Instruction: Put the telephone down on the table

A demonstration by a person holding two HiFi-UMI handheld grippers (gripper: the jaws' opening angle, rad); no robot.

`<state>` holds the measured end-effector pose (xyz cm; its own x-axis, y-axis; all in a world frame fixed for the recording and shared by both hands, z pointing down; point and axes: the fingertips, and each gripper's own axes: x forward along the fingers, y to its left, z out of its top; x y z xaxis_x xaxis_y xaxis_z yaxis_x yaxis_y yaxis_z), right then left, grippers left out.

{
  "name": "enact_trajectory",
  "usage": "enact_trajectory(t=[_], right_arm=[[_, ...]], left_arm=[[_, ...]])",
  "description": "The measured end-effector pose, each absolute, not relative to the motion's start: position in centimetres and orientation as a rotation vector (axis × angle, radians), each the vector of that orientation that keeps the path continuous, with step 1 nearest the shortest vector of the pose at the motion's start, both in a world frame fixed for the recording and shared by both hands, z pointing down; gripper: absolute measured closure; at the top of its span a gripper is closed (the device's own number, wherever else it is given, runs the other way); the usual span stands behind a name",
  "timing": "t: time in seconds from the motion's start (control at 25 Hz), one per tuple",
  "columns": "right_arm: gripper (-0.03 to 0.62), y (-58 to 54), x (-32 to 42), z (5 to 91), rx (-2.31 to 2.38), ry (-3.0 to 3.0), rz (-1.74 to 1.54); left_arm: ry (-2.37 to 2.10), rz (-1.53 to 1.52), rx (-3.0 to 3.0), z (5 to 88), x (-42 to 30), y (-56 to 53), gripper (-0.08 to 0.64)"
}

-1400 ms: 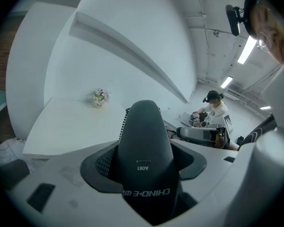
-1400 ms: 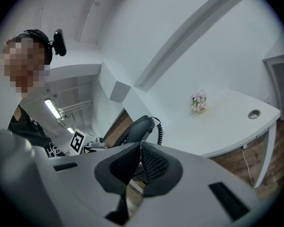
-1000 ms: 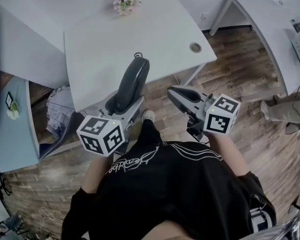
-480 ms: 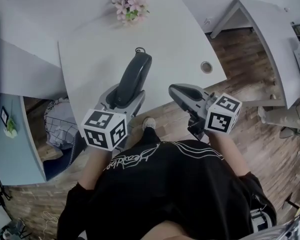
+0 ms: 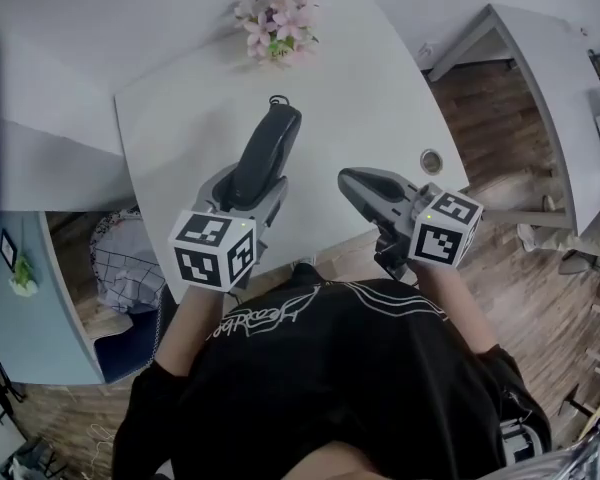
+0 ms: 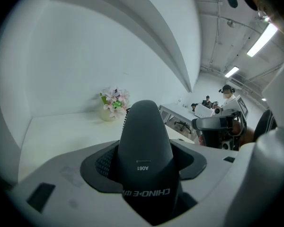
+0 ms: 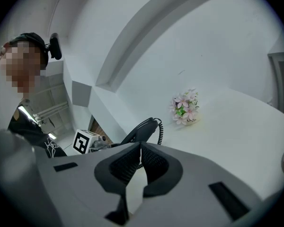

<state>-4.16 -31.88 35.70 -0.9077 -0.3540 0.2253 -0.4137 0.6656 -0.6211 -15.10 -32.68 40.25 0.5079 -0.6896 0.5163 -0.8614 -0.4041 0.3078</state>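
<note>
A dark grey telephone handset [image 5: 270, 143] with a coiled cord at its far end sticks forward out of my left gripper [image 5: 252, 182], which is shut on its lower half. It hangs above the white table [image 5: 180, 98]. In the left gripper view the handset [image 6: 143, 126] fills the gap between the jaws of the left gripper [image 6: 144, 162]. My right gripper [image 5: 360, 181] is shut and holds nothing, to the right of the handset over the table's near edge. In the right gripper view the pads of the right gripper [image 7: 141, 161] meet, and the handset [image 7: 143, 129] shows beyond them.
A small pot of pink flowers [image 5: 278, 20] stands at the table's far edge. A round cable hole [image 5: 432, 160] sits near the table's right corner. A wire basket [image 5: 125, 268] stands on the floor at left. Another white desk [image 5: 540, 78] is at right.
Both grippers have come forward from over the floor at the table's near edge to over the tabletop. The handset has stayed in the left gripper; the right gripper has stayed shut.
</note>
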Motion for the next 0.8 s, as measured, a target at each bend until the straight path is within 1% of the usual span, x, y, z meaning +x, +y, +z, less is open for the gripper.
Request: enact_trajectory(t=[0.36,0.8], right_arm=[[0.552,-34.6,-5.0,38.7,0.692,-2.741,1.180],[0.554,-35.1,-4.5,41.6,0.751,-2.687,1.292]], left_arm=[[-1.251,0.535,2.166,45.6,-16.5,-35.9,0.278],[-1.212,0.598,2.085,51.4,-16.4,-37.0,0.278]])
